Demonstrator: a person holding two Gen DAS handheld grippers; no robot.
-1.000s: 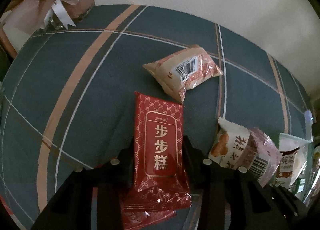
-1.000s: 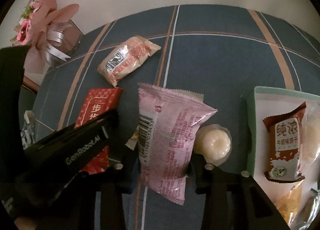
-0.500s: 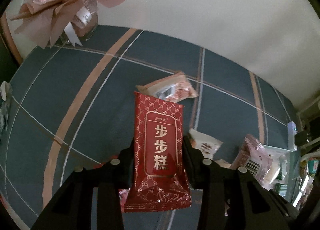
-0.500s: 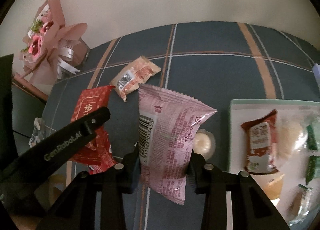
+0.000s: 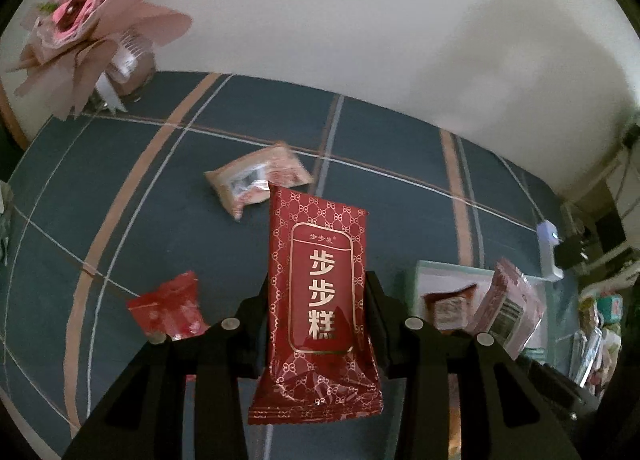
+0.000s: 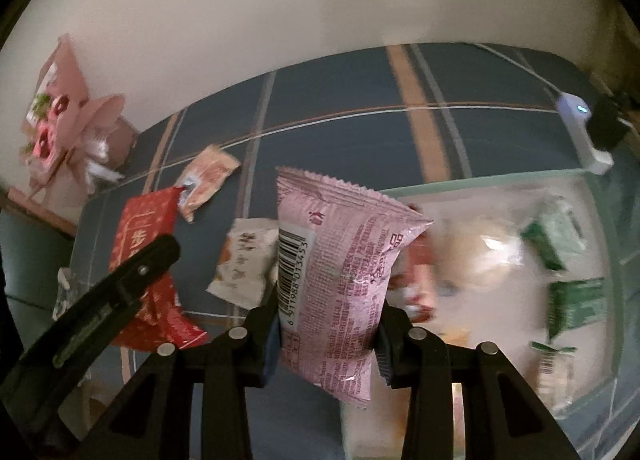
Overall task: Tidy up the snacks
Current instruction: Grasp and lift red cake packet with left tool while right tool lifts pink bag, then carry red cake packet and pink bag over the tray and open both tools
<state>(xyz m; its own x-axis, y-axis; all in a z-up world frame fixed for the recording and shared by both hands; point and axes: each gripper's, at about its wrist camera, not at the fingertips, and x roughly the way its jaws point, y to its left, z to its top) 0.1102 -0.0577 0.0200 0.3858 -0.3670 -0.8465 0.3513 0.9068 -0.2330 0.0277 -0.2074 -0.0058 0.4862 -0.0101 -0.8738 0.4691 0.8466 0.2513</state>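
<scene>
We are holding a red packet (image 5: 318,300) upright at the centre of the left wrist frame, the left tongs (image 5: 318,324) clamping its lower half from both sides. In the right wrist frame, the right tongs (image 6: 326,334) are gripping a pink packet (image 6: 340,260), barcode facing us, at lower centre. Both packets are hanging clear above the counter (image 5: 160,220), which is wearing a dark blue plaid cloth.

Beyond the red packet, a beige packet (image 5: 256,180) is lying on the cloth at mid-frame, and a smaller red wrapper (image 5: 172,308) is resting at lower left. A white packet (image 6: 246,260) is sitting just left of the pink one in the right view. A pale green tray (image 6: 480,184) is occupying the right side of that view, blurred, with green packets (image 6: 576,300) inside. A pink bouquet (image 5: 88,24) is standing at upper left, against the wall (image 5: 360,20). A small white device (image 6: 580,128) is sitting by the tray's far corner.
</scene>
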